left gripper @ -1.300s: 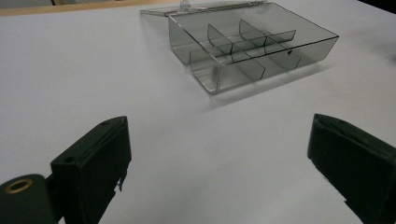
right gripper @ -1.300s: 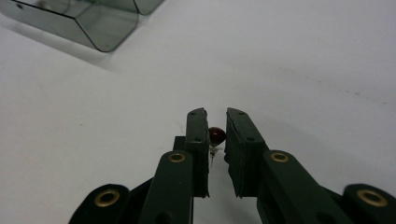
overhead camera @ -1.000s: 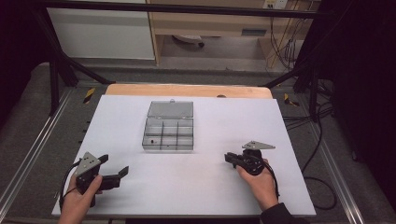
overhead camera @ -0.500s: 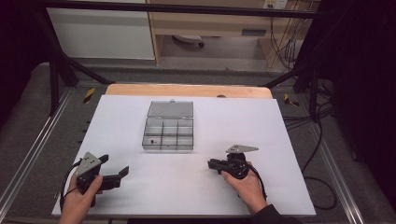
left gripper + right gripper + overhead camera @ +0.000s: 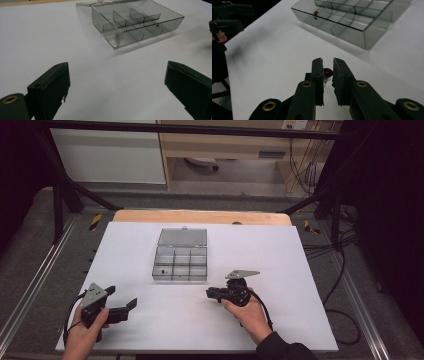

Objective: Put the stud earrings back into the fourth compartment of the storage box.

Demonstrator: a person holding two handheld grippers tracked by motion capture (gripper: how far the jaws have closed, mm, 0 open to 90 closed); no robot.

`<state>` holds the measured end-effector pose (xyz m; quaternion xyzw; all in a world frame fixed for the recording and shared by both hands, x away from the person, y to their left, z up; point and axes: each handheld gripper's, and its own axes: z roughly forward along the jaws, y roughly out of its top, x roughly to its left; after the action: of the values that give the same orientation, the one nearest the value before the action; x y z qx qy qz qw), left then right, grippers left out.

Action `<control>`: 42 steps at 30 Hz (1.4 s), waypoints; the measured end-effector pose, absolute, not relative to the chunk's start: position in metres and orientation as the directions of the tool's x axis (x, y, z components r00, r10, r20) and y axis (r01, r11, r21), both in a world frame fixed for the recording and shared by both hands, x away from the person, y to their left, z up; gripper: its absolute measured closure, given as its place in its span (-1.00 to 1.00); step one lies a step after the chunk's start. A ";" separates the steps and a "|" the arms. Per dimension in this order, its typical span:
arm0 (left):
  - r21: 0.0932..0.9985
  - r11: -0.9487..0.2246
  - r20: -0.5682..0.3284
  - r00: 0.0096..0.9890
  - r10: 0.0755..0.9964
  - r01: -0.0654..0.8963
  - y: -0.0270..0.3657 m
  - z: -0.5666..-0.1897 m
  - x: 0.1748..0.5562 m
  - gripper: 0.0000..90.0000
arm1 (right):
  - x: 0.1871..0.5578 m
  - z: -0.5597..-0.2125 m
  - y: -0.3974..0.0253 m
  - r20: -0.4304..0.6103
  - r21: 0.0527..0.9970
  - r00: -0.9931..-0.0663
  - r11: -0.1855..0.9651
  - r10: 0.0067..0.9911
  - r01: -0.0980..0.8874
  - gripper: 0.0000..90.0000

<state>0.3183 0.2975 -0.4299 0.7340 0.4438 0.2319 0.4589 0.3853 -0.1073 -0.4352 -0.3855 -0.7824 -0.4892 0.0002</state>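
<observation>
A clear plastic compartment box (image 5: 172, 276) with its lid laid open behind it sits at the table's middle. One small red piece (image 5: 316, 12) lies in a corner compartment of the box (image 5: 362, 35). My right gripper (image 5: 210, 293) hovers just in front of the box, to its right, pointing left. In the right gripper view this gripper (image 5: 328, 63) is shut on a small dark red bead with a thin pin (image 5: 327, 72). My left gripper (image 5: 121, 296) rests near the front left of the table, jaws wide apart with nothing between them (image 5: 117, 82), facing the box (image 5: 117, 41).
The white table top (image 5: 280, 250) has bare room on both sides of the box. A wooden strip (image 5: 200, 216) runs along the far edge. Black frame bars and cables stand beyond the table on the right.
My right gripper has moved left along the front of the table, toward the space in front of the box. The left gripper has stayed put.
</observation>
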 end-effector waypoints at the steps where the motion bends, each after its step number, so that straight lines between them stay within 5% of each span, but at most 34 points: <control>1: 0.879 -0.187 -0.066 0.500 0.863 0.438 0.297 -0.430 0.318 -0.86 | 0.386 -0.433 -0.104 0.377 0.767 -0.709 0.228 0.596 0.600 0.77; 42: 0.871 -0.207 -0.061 0.515 0.855 0.446 0.296 -0.431 0.318 -0.86 | 0.436 -0.374 -0.029 0.300 0.833 -0.754 0.226 0.584 0.506 0.77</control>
<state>0.3184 0.2959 -0.4312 0.7432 0.4376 0.2259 0.4530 0.4355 -0.0285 -0.3735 -0.3485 -0.7819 -0.5155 -0.0381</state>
